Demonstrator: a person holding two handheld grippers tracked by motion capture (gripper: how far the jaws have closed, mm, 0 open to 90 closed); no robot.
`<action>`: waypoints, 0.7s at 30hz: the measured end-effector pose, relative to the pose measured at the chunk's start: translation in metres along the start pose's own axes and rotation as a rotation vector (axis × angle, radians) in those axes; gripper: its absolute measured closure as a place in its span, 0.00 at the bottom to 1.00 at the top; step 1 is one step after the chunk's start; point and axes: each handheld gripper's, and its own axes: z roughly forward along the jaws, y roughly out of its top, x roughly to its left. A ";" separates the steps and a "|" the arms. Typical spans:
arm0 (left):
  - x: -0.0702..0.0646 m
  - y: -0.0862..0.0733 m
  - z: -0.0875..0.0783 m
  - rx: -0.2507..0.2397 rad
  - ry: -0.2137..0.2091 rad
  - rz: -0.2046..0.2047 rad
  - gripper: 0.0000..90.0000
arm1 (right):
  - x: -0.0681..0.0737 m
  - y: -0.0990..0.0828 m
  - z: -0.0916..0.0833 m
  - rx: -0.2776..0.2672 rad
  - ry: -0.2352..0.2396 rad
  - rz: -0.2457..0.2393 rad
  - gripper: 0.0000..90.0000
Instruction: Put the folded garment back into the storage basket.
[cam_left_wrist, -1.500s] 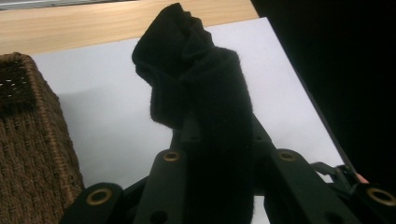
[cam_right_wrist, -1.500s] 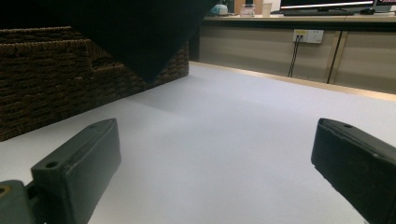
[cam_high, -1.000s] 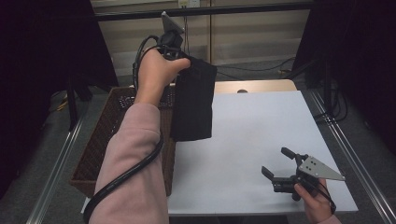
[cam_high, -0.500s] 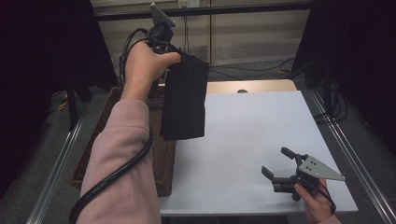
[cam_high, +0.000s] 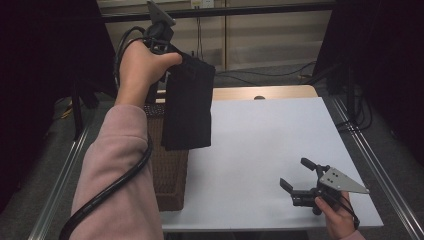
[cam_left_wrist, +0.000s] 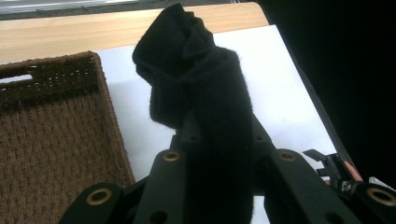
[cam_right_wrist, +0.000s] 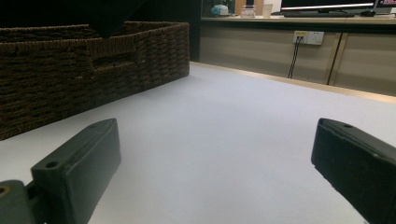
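High view: my left hand-held gripper (cam_high: 172, 47) pinches a black cloth (cam_high: 188, 107) up beside the basket (cam_high: 170, 170).
Next I should lay it on the worktop (cam_high: 260, 145); my right hand-held gripper (cam_high: 296, 175) waits open.

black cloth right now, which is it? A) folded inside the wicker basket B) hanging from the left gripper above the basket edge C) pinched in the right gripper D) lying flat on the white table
B: the left gripper is shut on the black cloth, which hangs in the air over the wicker basket edge; the right gripper sits open and empty low over the white table.
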 end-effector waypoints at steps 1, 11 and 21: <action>0.000 0.000 -0.002 0.000 0.004 -0.007 0.84 | 0.000 0.000 0.000 0.003 -0.002 0.000 0.01; 0.008 -0.004 -0.016 -0.007 0.030 -0.038 0.84 | 0.000 0.000 0.000 0.001 -0.003 -0.006 0.01; 0.020 -0.009 -0.029 -0.010 0.051 -0.050 0.84 | 0.000 0.000 -0.001 0.010 -0.008 -0.010 0.01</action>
